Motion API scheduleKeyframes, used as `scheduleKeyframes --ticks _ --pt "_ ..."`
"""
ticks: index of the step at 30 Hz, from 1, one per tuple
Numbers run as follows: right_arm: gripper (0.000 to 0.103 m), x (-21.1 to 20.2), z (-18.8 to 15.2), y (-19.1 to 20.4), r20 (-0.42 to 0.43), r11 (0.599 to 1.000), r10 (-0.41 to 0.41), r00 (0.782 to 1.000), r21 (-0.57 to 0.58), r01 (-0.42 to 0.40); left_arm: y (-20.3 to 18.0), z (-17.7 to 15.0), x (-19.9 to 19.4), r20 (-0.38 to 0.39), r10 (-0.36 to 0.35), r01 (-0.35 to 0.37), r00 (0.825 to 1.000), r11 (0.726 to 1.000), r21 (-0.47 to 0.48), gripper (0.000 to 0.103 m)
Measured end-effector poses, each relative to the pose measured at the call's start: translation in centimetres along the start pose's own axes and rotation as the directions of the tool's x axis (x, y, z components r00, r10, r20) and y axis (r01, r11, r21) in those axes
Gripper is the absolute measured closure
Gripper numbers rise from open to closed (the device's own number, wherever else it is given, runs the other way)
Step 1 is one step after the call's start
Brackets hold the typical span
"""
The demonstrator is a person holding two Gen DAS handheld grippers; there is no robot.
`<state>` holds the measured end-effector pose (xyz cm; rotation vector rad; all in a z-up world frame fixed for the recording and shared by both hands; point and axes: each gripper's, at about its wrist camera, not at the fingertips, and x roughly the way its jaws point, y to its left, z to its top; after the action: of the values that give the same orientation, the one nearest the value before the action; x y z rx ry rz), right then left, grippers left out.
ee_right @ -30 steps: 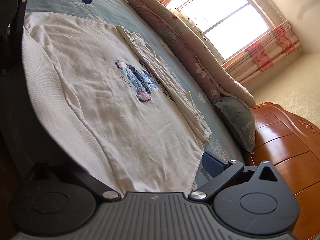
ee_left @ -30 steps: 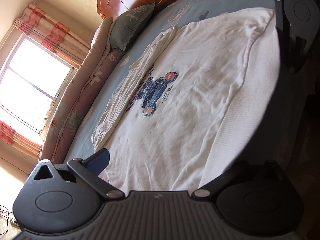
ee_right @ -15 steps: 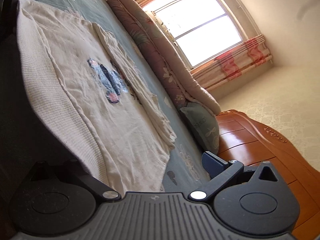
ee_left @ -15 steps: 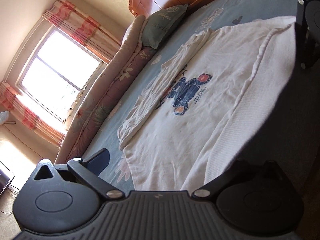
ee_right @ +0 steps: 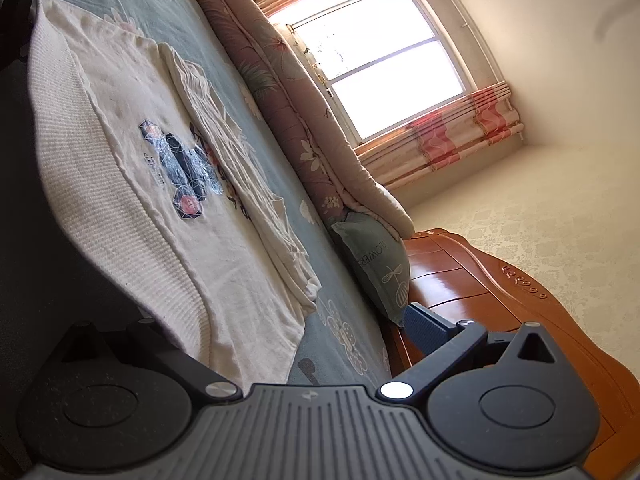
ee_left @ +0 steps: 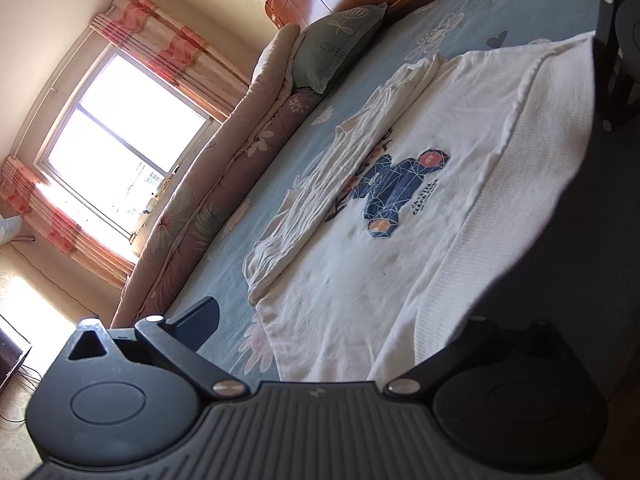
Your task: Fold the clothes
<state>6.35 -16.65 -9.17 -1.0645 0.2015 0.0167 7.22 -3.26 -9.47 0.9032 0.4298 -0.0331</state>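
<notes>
A white T-shirt (ee_left: 400,216) lies flat on the bed (ee_left: 472,12), close to the near edge. It has a blue bear picture (ee_left: 396,192) in the middle. One side of the shirt, the side facing the far edge of the bed, is folded in and bunched into a long strip (ee_left: 320,188). A white knit cloth (ee_left: 516,216) lies along the near edge of the bed, partly under the shirt.

The left gripper (ee_left: 336,322) is by one end of the shirt. Its fingers are spread wide and hold nothing. One blue fingertip (ee_left: 198,322) is over the blue sheet, just beside the shirt's corner.

The right gripper (ee_right: 288,326) is by the other end of the shirt. Its fingers are spread wide too, and nothing is in them. One blue fingertip (ee_right: 424,328) sits near the green pillow (ee_right: 374,260).

A long rolled quilt with flowers (ee_left: 224,184) runs along the far edge of the bed. The wooden headboard (ee_right: 492,292) is at the pillow end. A bright window (ee_left: 120,152) with pink curtains (ee_left: 168,48) is behind.
</notes>
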Motion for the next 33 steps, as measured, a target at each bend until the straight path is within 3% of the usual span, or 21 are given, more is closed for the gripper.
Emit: scheduleKeyframes --ticks 16,33 --pt "0.000 5.3 2.1 -1.8 0.005 0.999 -0.033 0.999 -0.005 0.033 3.0 2.9 4.8 0.007 0.034 -0.034 0.999 0.999 0.011 0.000" --pt "0.000 14.2 4.4 -2.8 0.011 0.997 -0.081 0.997 -0.008 0.081 5.5 6.0 13.3 0.016 0.093 -0.093 0.996 0.996 0.016 0.000"
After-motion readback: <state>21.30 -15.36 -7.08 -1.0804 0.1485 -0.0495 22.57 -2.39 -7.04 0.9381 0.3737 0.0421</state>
